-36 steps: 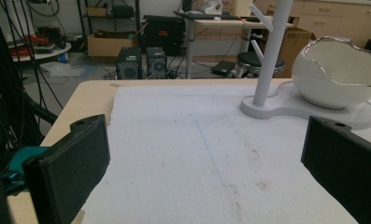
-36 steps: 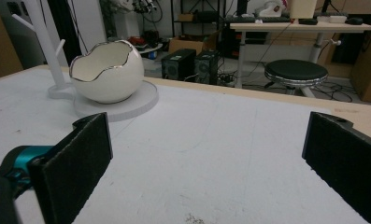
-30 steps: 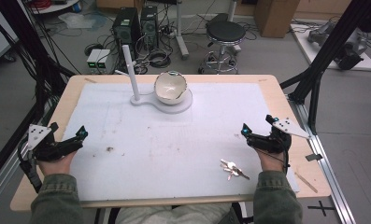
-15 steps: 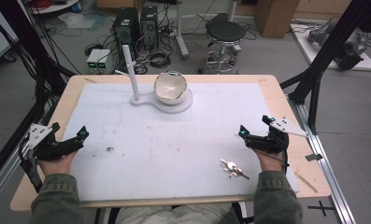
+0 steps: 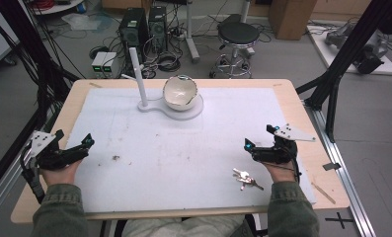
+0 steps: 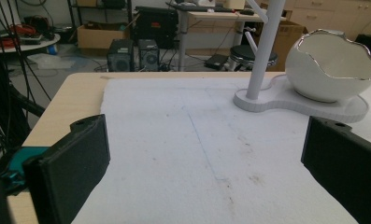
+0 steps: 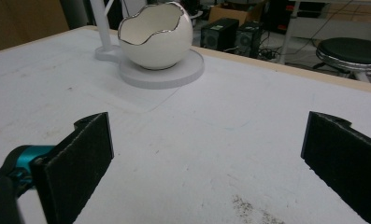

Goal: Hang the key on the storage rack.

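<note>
1. Your left gripper (image 5: pixel 67 148) rests at the left edge of the white mat (image 5: pixel 183 148), jaws wide apart and holding nothing.
2. The egg-shaped bowl (image 5: pixel 180 92) sits on its white stand (image 5: pixel 183 108) at the far middle of the mat, beside the stand's upright post (image 5: pixel 138 76).
3. The bunch of keys (image 5: pixel 246 178) lies on the mat near its front edge, just left of your right hand.
4. Your right gripper (image 5: pixel 261 140) hovers close behind the keys, jaws spread and empty.
</note>
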A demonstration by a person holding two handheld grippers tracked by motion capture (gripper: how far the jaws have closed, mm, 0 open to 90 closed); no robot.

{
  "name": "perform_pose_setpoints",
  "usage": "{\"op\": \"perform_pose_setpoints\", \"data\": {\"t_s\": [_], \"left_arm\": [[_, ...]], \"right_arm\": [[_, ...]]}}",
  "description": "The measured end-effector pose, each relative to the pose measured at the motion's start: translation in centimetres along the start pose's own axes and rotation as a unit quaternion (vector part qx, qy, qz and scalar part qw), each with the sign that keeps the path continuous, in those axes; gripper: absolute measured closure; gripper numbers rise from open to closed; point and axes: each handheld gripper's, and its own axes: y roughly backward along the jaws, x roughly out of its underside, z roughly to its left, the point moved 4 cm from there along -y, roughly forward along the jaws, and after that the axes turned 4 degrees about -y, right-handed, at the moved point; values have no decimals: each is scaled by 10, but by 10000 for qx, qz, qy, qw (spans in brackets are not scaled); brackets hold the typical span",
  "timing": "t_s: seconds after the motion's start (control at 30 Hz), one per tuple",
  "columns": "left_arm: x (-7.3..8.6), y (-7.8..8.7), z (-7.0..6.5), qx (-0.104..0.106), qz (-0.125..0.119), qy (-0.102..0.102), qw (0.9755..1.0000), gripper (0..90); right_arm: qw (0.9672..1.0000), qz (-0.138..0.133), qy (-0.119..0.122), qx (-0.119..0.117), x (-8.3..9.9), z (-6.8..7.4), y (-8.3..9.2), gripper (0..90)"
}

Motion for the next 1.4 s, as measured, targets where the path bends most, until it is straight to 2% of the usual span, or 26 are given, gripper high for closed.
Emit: {"op": "perform_pose_setpoints", "data": {"t_s": [0.17, 0.37, 0.4, 0.47, 0.53, 0.57, 0.7, 0.83, 0.9, 0.93, 0.97, 1.0, 1.07, 1.1, 1.13, 1.17, 1.2, 1.23, 1.3, 1.33, 1.37, 1.4], "left_arm": [[0, 0, 0, 4, 1, 0, 10000, 17], [0, 0, 0, 10, 16, -19, 10000, 17], [0, 0, 0, 8, 16, -20, 10000, 17], [0, 0, 0, 4, 14, -24, 10000, 17], [0, -1, 0, 7, 17, -22, 10000, 17], [0, -1, 0, 5, 17, -25, 10000, 17], [0, -1, 0, 9, 18, -30, 10000, 17], [0, -1, 0, 12, 20, -47, 10000, 17], [0, -1, 0, 13, 20, -47, 10000, 17], [0, -1, 0, 13, 20, -48, 10000, 17], [1, -1, -1, 13, 22, -44, 10000, 17], [1, -1, -1, 17, 16, -40, 10000, 17], [1, -1, -1, 20, 21, -37, 10000, 17], [1, -2, -1, 21, 20, -37, 10000, 17], [1, -2, -1, 23, 25, -38, 10000, 17], [1, -2, -1, 26, 25, -39, 10000, 17], [1, -2, -1, 29, 35, -47, 10000, 17], [1, -2, -1, 27, 39, -47, 10000, 17], [1, -2, -1, 33, 48, -58, 10000, 17], [1, -2, -1, 30, 48, -56, 10000, 17], [1, -2, -1, 25, 42, -48, 10000, 17], [1, -2, 0, 20, 36, -32, 10000, 17]], "right_arm": [[9999, 77, 36, -116, 0, 2, -2, 12], [9992, 311, 60, -258, 3, 5, -5, 12], [9979, 544, 53, -351, 5, 7, -8, 12], [9973, 624, 70, -373, 6, 8, -9, 12], [9956, 837, 86, -410, 8, 10, -12, 12], [9936, 1025, 116, -450, 9, 12, -14, 13], [9906, 1249, 239, -503, 11, 15, -17, 13], [9884, 1393, 253, -545, 13, 17, -18, 13], [9858, 1547, 258, -593, 15, 18, -20, 12], [9821, 1753, 312, -618, 18, 19, -21, 12], [9821, 1753, 312, -618, 18, 19, -21, 12], [9793, 1885, 368, -640, 20, 20, -23, 13], [9786, 1913, 384, -650, 20, 21, -23, 13], [9772, 1971, 431, -663, 21, 22, -24, 13], [9742, 2104, 429, -688, 22, 24, -25, 14], [9742, 2104, 429, -688, 22, 24, -25, 14], [9709, 2234, 448, -732, 23, 26, -25, 43], [9709, 2234, 448, -732, 23, 26, -25, 43], [9684, 2310, 515, -781, 24, 28, -26, 43], [9649, 2452, 553, -766, 25, 30, -26, 44], [9649, 2452, 553, -766, 25, 30, -26, 44], [9602, 2603, 612, -804, 27, 31, -27, 44]]}}
